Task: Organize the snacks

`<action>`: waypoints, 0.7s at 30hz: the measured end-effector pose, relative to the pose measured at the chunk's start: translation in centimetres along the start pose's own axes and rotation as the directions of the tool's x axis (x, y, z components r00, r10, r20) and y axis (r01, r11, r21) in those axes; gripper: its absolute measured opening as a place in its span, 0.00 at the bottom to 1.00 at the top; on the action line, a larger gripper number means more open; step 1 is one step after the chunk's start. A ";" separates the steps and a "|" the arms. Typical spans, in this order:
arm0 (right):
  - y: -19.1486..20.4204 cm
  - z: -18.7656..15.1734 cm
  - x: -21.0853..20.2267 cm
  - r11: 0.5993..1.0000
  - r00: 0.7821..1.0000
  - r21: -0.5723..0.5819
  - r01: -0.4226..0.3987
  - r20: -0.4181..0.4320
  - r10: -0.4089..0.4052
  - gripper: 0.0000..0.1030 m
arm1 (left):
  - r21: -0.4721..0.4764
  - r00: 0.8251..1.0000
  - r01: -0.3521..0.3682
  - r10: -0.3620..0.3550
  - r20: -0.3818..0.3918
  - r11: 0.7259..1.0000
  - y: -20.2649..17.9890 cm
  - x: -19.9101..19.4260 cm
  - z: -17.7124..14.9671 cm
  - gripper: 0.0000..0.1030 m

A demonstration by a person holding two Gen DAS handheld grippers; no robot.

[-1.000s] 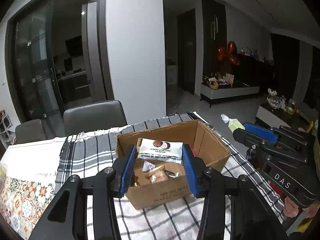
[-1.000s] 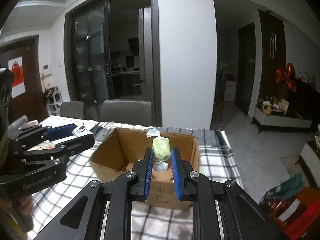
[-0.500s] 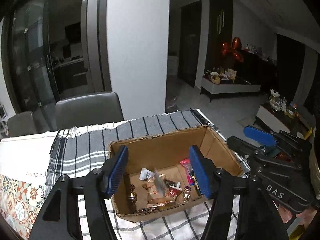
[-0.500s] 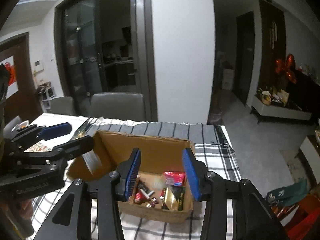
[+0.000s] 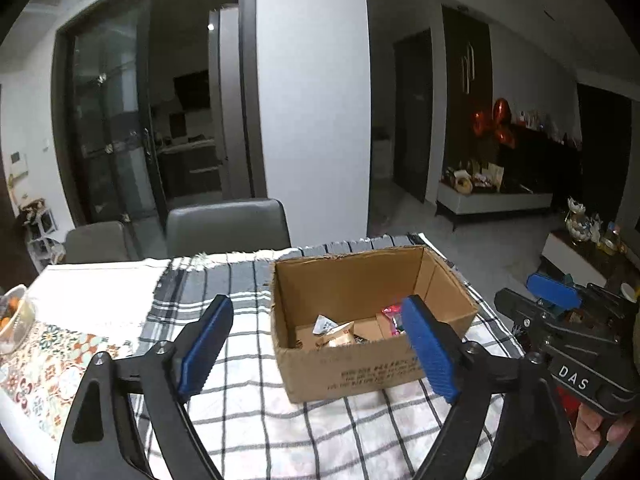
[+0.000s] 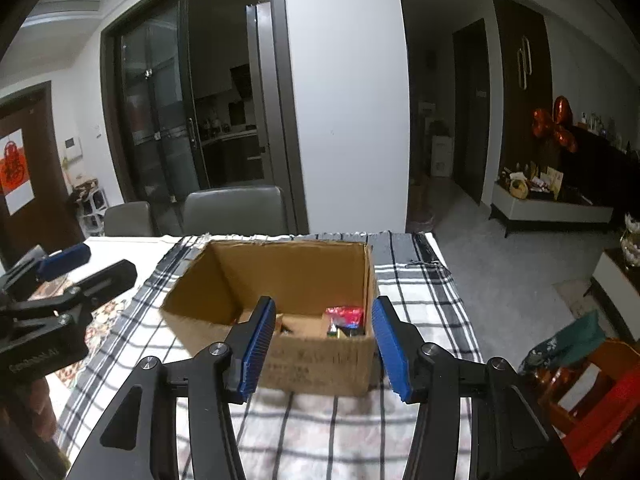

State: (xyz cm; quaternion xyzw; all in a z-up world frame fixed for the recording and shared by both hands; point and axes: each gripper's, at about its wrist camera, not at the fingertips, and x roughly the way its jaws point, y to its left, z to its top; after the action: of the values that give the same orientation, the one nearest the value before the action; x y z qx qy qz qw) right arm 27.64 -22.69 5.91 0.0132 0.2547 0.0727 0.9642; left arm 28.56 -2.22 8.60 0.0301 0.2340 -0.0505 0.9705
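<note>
From the left wrist view, the left tongs (image 5: 316,344) stood wide, their jaws having just been opening, with nothing between the blue pads (image 5: 206,344); they hung short of the cardboard box (image 5: 372,320) on the checked cloth (image 5: 248,412) of the counter. Wrapped snacks (image 5: 340,330) lay loose on the box floor, so a drop-off step looked finished, and the next move would call for fetching another snack from elsewhere. From the right wrist view, the right tongs (image 6: 322,350) were moderately open and empty, jaws also just having parted, framing the near wall of the box (image 6: 280,276). A red packet (image 6: 345,314) rested inside at the right corner.
</note>
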 end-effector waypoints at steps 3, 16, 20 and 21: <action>0.7 -0.8 -2.9 0.999 0.999 -0.032 0.016 0.031 -0.015 0.54 | -0.005 0.999 -0.019 0.020 0.047 1.000 0.2 -2.8 -0.8 0.92; 1.6 -5.2 -12.5 1.000 0.997 -0.002 0.014 0.080 -0.014 0.73 | 0.044 0.989 -0.076 0.070 0.130 0.996 -1.3 -12.9 -5.8 1.00; 1.5 -6.7 -14.0 1.000 0.997 0.007 0.015 0.076 -0.016 0.73 | 0.051 0.990 -0.059 0.052 0.128 0.997 -2.0 -14.9 -7.5 1.00; 1.4 -7.1 -14.5 1.000 0.997 0.007 0.018 0.077 -0.019 0.73 | 0.055 0.990 -0.063 0.055 0.127 0.997 -2.1 -15.3 -7.8 1.00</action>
State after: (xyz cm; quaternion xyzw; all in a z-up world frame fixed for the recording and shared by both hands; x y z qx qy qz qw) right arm 11.48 -23.53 6.88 0.0168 0.2176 0.0623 0.9739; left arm 11.26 -2.43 8.54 0.0624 0.1698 -0.0305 0.9830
